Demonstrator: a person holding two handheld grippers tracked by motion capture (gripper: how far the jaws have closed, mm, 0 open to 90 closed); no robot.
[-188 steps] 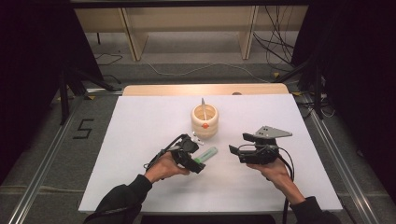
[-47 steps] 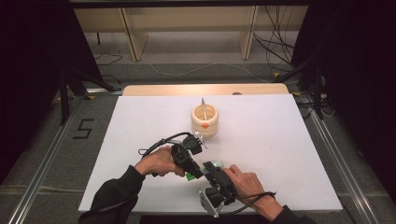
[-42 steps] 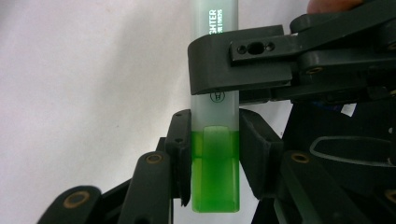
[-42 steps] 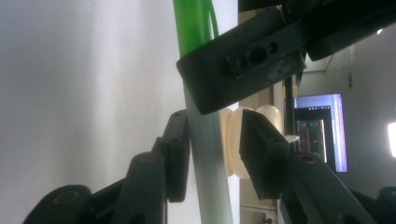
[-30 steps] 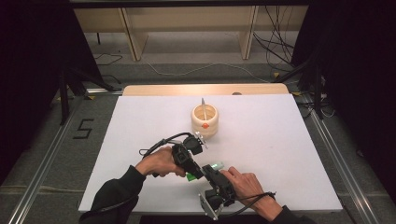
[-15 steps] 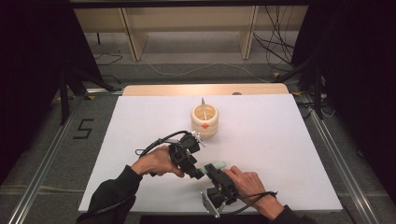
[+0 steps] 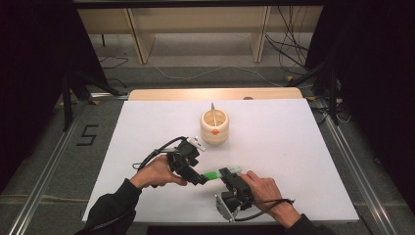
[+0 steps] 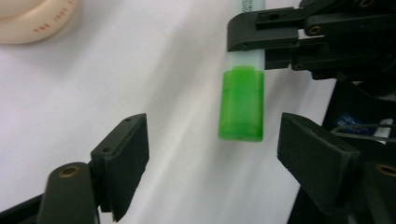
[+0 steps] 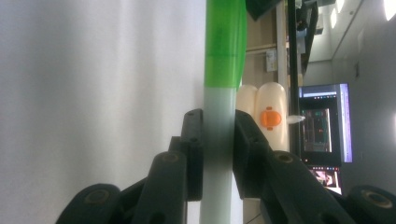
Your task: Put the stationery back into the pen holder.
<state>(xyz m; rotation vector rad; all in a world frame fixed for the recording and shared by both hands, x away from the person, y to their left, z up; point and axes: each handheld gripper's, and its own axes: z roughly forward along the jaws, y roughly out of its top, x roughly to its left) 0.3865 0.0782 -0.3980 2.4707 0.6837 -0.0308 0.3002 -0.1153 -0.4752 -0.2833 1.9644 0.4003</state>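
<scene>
A pen with a green cap [image 8: 241, 103] and a pale body [image 9: 218, 140] hangs level just above the white table [image 7: 293, 147]. My right gripper [image 9: 218, 126] is shut on the pale body, near the front edge in the high view [image 7: 229, 172]. My left gripper [image 8: 212, 140] faces it from the left [image 7: 198, 178]. Its jaws have just been opening and now stand wide on both sides of the green cap without touching it. In the high view the pen [image 7: 215, 173] bridges the two grippers.
A cream cup [image 7: 214, 128] with an orange dot and a thin stick in it stands behind the grippers, mid-table. Its rim shows in the left gripper view [image 8: 32, 18]. Beyond the table's far edge lie a wooden board, shelf legs and cables on the floor.
The left gripper's jaws have opened off the green cap and that hand has drawn back a little to the left. The right gripper keeps its hold on the pen and has stayed put.
</scene>
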